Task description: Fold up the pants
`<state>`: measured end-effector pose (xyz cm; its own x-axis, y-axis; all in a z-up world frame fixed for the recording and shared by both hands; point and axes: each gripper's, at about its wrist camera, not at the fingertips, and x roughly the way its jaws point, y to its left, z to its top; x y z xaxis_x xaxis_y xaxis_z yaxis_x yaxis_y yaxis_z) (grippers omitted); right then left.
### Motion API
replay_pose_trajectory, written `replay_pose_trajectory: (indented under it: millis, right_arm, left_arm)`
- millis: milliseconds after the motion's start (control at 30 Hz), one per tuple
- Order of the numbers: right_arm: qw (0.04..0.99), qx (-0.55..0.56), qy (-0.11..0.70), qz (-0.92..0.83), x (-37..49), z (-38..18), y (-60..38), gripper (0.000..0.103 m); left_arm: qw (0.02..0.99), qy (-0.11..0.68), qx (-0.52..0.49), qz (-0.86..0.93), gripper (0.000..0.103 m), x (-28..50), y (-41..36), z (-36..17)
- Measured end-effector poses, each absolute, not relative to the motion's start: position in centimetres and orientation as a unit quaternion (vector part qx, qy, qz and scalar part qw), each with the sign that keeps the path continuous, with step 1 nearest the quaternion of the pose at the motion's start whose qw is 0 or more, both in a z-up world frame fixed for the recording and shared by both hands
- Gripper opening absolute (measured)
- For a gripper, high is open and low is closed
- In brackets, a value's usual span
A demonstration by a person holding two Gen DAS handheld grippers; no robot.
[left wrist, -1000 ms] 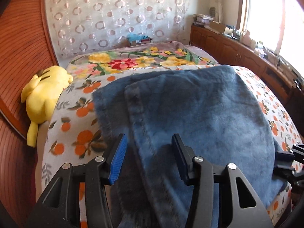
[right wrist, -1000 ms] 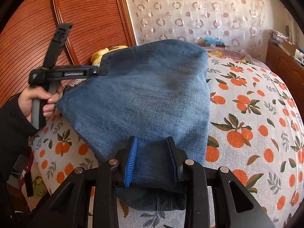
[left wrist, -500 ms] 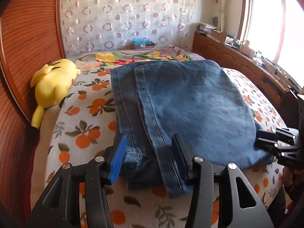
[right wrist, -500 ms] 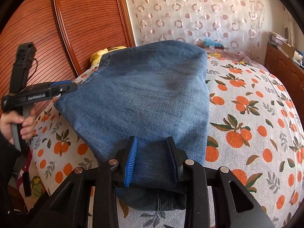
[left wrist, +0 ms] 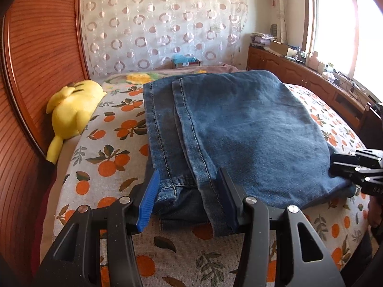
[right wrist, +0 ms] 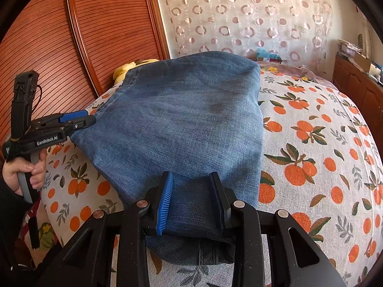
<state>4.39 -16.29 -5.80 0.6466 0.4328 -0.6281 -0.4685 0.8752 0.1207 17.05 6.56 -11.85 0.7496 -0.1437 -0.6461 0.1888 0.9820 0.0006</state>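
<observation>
Basically, jeans [left wrist: 239, 129] lie folded on the bed [left wrist: 100, 167], mid-frame in both views. Left gripper [left wrist: 189, 198] brackets the hem corner, pads [left wrist: 149, 201] not visibly pressing: released. Only the right view shows the hand [right wrist: 26, 172] on its handle. Right gripper [right wrist: 191, 201] straddles the near fold; whether it pinches the denim, can't tell. Plush toy [left wrist: 71, 110] is clear in the left view's left, mostly hidden behind jeans in the right.
</observation>
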Motion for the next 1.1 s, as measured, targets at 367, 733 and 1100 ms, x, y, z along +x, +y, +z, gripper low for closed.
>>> replay_pose_trajectory:
  millis: [367, 733, 1100]
  right_arm:
    - [0.907, -0.016, 0.342, 0.244, 4.0, -4.5, -17.1, 0.036]
    - [0.910, 0.016, 0.359, 0.207, 3.5, -3.7, -20.7, 0.045]
    - [0.894, 0.044, 0.394, 0.209, 4.1, -5.1, -20.7, 0.045]
  left_arm:
    - [0.937, 0.339, 0.025, -0.086, 0.052, 16.8, 6.6, -11.8]
    - [0.937, 0.338, 0.027, -0.083, 0.052, 16.6, 6.6, -11.8]
    - [0.939, 0.334, 0.027, -0.080, 0.052, 16.6, 6.7, -11.8]
